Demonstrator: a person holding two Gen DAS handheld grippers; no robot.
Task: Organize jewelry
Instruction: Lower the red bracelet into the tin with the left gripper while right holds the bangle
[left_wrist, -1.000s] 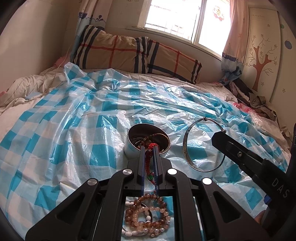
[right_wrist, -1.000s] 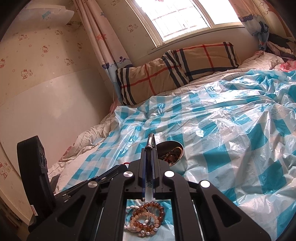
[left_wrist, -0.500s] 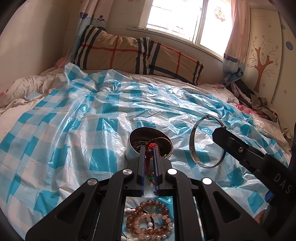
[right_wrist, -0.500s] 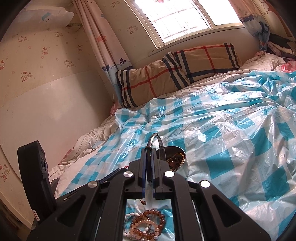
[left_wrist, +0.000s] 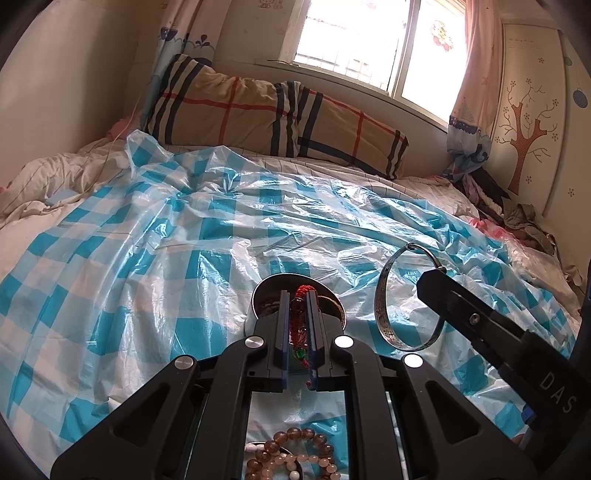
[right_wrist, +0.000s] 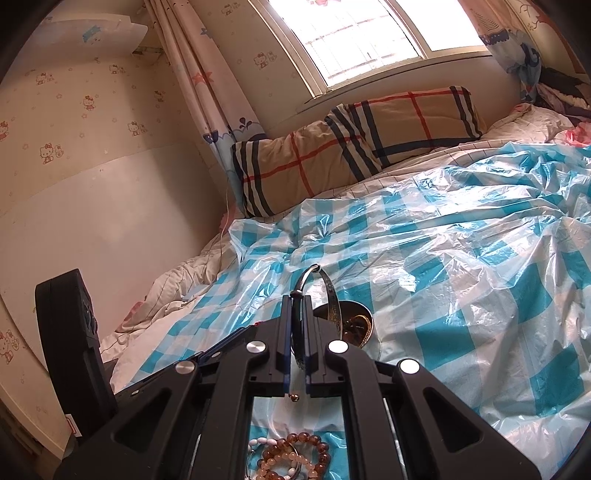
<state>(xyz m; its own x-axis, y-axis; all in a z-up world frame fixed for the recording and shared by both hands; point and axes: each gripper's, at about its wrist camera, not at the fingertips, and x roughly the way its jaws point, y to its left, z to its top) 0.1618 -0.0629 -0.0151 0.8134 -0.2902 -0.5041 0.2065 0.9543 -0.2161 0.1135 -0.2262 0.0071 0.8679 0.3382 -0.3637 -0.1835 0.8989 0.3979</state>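
My left gripper (left_wrist: 297, 295) is shut on a red cord bracelet (left_wrist: 302, 291) with an amber and a green bead, held just above a round metal tin (left_wrist: 263, 290) that has jewelry inside. To its right a silver bangle (left_wrist: 380, 306) hangs upright, lifted off the sheet. My right gripper (right_wrist: 297, 298) is shut on that bangle (right_wrist: 334, 297), close to the tin (right_wrist: 356, 325). The left gripper (right_wrist: 236, 338) reaches in from the left in the right wrist view. A heap of brown, peach and white bead bracelets (left_wrist: 295, 456) lies on the sheet below both grippers.
A blue-and-white checked plastic sheet (left_wrist: 147, 258) covers the bed. A plaid pillow (left_wrist: 273, 118) leans under the window at the far side. Loose clothes (left_wrist: 517, 218) pile up at the right edge, and a wall (right_wrist: 92, 206) bounds the left.
The silver bangle has come up off the sheet and turned from nearly face-on to edge-on, nearer the tin. My left gripper has moved closer over the tin with the red cord bracelet.
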